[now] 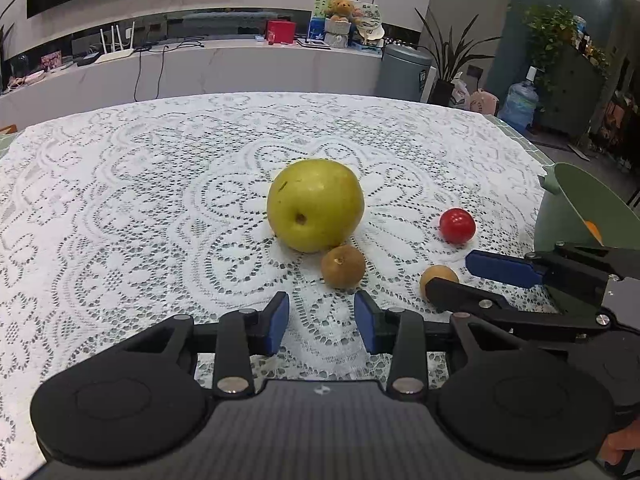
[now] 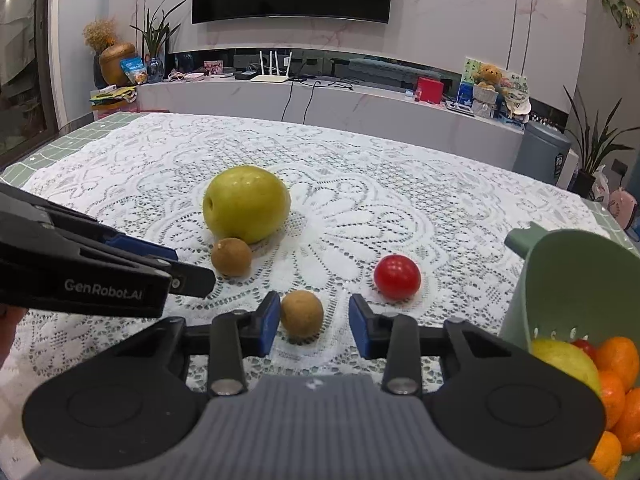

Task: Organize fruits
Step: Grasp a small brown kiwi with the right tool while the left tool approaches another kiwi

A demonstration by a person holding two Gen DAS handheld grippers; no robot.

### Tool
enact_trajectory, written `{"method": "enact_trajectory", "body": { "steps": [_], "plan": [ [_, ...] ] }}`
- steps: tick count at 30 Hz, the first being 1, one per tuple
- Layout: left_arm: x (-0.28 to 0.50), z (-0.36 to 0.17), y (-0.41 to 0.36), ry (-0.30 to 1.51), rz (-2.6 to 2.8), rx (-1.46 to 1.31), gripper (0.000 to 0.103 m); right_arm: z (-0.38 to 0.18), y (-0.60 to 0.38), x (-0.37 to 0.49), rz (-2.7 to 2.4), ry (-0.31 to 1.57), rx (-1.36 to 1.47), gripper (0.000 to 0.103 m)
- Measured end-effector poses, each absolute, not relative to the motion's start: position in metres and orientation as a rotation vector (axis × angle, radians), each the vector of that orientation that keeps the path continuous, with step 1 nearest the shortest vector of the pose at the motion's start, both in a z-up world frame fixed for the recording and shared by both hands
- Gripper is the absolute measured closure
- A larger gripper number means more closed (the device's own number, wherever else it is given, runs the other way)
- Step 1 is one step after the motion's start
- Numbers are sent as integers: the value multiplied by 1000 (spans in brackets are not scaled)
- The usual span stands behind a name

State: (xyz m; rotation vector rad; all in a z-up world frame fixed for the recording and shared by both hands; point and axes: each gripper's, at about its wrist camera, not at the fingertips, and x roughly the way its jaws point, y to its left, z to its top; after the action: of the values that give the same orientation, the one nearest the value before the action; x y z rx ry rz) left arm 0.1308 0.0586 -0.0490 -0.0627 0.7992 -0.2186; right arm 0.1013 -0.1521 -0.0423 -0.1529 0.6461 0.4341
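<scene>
A large yellow-green pear [image 1: 316, 205] [image 2: 247, 203] lies mid-table on the lace cloth. A small brown fruit [image 1: 343, 266] [image 2: 231, 256] touches its near side. My left gripper [image 1: 322, 318] is open and empty, just short of that brown fruit. A second brown fruit [image 2: 301, 314] [image 1: 438, 275] sits between the open jaws of my right gripper [image 2: 314, 324], nearer the left pad, untouched by the right one. A red cherry tomato [image 1: 457, 225] [image 2: 397, 277] lies to the right. A green basket [image 2: 576, 280] [image 1: 576, 208] holds oranges [image 2: 618, 356] and other fruit.
The white lace cloth [image 2: 360, 200] covers a green tabletop. A TV counter with a router, boxes and a teddy bear stands behind the table. A grey bin [image 1: 404, 72], plants and a water jug [image 1: 519, 106] stand past the far right edge.
</scene>
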Motion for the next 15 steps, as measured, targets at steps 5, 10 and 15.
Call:
{"method": "enact_trajectory", "body": {
  "steps": [5, 10, 15],
  "plan": [
    [134, -51, 56, 795, -223, -56, 59, -44, -151, 102, 459, 654, -149, 74],
    [136, -51, 55, 786, -224, -56, 59, -44, -151, 102, 459, 658, -144, 81],
    [136, -47, 50, 759, -230, -20, 59, -39, -156, 101, 424, 634, -143, 81]
  ]
}}
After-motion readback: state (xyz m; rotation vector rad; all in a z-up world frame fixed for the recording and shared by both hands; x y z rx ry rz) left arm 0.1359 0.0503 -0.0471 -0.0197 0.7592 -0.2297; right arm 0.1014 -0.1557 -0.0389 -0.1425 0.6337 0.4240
